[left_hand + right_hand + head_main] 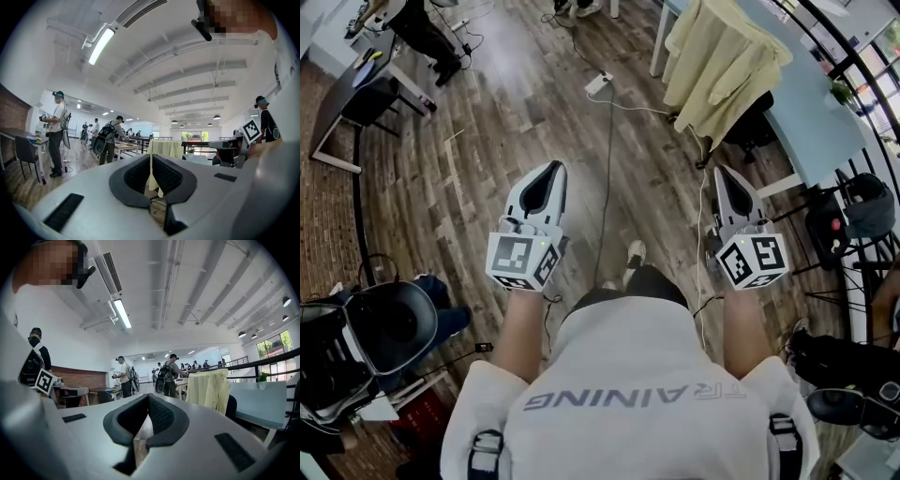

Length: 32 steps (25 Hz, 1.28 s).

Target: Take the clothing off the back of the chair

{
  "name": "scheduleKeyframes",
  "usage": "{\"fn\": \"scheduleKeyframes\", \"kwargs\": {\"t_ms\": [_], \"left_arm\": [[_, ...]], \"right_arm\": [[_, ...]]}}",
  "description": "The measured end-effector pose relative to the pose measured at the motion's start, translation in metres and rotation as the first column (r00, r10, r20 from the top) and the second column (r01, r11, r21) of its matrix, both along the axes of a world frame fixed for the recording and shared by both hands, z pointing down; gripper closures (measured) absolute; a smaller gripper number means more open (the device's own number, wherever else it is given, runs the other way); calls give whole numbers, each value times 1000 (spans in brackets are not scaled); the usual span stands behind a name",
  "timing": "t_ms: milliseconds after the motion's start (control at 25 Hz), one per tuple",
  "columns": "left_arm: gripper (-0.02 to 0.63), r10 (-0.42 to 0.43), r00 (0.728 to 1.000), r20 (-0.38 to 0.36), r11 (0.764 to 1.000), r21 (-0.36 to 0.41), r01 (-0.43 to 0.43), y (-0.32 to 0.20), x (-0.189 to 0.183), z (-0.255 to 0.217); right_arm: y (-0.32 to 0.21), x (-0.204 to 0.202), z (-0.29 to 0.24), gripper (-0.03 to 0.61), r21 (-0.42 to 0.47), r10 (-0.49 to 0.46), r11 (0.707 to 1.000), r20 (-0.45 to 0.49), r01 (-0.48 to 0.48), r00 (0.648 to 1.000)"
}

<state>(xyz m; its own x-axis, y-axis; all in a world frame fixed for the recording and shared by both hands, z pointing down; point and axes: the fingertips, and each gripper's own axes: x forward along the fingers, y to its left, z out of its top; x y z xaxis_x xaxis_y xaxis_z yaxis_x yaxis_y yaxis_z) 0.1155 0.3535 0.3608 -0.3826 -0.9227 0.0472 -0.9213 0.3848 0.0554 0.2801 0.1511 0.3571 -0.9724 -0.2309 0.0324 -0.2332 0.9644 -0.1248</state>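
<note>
both grippers closed, empty, short of yellow garment [722, 61].

Ahead right, clothing [722, 66] over chair [757, 122]

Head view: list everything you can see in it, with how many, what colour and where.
garment: one, pale yellow, draped over the chair back, upper right
chair: one, black, under the garment, beside the table
table: one, pale blue, right side
power strip: one, white, on the floor, top centre
floor: one, brown wood planks, throughout
left gripper: one, white and black, shut, empty, centre left
right gripper: one, white and black, shut, empty, centre right
</note>
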Motion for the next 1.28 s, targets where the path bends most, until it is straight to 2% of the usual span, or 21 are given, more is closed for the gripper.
{"fn": "scheduleKeyframes", "kwargs": {"t_ms": [280, 440, 600, 880, 1280], "left_arm": [[569, -35, 999, 5, 999, -12, 35, -52, -77, -4], [569, -80, 997, 8, 997, -12, 80, -84, -125, -11], [569, -100, 995, 4, 995, -12, 100, -127, -161, -6], [569, -52, 999, 15, 998, -21, 52, -214, -193, -3], [569, 91, 996, 21, 996, -8, -91, -307, -258, -5]], "right_arm": [[-56, -88, 2, 557, -13, -42, 999, 4, 42, 999], [-99, -143, -7, 557, 1, -69, 998, 15, 69, 997], [-148, -181, -2, 557, 4, -78, 997, 12, 77, 997], [-230, -207, 7, 557, -32, -24, 999, 12, 25, 1000], [-295, -249, 12, 557, -30, 93, 995, 14, -93, 996]]}}
